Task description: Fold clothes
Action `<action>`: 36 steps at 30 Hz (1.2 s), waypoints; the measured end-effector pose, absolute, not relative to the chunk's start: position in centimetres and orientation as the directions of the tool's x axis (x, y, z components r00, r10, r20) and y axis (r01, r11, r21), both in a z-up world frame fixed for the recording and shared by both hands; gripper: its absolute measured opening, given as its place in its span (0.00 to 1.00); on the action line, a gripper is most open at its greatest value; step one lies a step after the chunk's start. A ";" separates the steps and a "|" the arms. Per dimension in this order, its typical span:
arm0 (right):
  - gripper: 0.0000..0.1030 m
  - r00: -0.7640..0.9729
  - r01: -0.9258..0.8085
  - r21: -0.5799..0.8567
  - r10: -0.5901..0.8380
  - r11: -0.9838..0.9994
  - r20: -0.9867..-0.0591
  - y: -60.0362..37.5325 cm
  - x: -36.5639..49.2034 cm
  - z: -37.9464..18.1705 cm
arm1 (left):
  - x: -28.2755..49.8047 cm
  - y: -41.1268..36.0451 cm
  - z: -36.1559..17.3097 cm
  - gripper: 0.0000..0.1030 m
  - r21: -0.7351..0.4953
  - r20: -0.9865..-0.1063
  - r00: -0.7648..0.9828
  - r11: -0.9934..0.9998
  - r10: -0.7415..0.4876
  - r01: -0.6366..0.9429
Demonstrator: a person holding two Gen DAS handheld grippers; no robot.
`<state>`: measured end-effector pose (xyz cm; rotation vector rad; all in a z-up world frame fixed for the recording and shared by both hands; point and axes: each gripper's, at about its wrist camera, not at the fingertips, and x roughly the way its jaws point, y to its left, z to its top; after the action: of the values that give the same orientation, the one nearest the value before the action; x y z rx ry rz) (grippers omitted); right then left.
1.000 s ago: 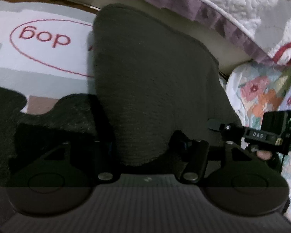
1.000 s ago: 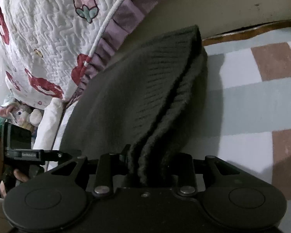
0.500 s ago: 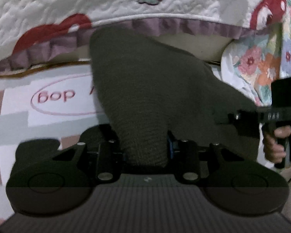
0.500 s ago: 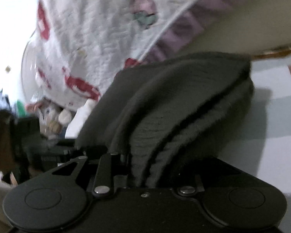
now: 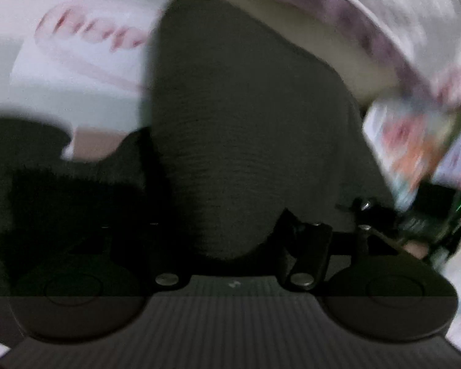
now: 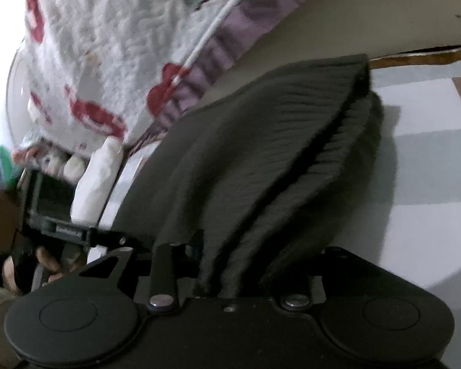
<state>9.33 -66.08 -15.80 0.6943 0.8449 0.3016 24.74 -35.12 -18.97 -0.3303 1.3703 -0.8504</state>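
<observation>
A dark grey knitted garment (image 5: 246, 123) fills the middle of the left wrist view, which is motion-blurred. My left gripper (image 5: 233, 246) is shut on its near edge and holds it up over the patterned mat (image 5: 76, 70). In the right wrist view the same garment (image 6: 261, 160) hangs in several folded layers. My right gripper (image 6: 230, 279) is shut on those layers. Each gripper shows in the other's view, the right one (image 5: 427, 215) at the right edge and the left one (image 6: 55, 215) at the left.
A white quilted bedspread (image 6: 113, 46) with red prints and a purple frill hangs behind the garment. The mat (image 6: 430, 160) has grey, white and brown blocks. A floral fabric (image 5: 415, 141) lies at the right. Another dark cloth (image 5: 24, 153) lies at lower left.
Both grippers swung with the garment: up toward the bedspread half a second ago, now back down over the mat. The left view has become blurred. Both grips hold.
</observation>
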 end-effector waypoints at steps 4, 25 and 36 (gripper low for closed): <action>0.32 0.665 0.004 0.689 0.513 0.724 -0.543 -66.3 9.3 -16.2 | 22.2 -37.2 -15.4 0.36 -0.452 -0.795 0.061 0.657 -0.603 0.604; 0.28 0.747 -0.225 0.468 0.460 0.855 -0.480 -50.0 9.0 -2.2 | 17.0 -25.0 -3.1 0.36 -0.141 -0.715 0.451 0.742 -0.535 0.656; 0.28 0.649 -0.364 0.426 0.554 0.828 -0.521 -36.6 14.9 0.2 | 18.4 -10.4 -3.5 0.36 -0.162 -0.711 0.574 0.889 -0.406 0.428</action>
<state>14.86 -36.56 0.23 0.2964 0.6871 0.5304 18.44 -10.44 -3.50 0.0289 0.8258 -0.4892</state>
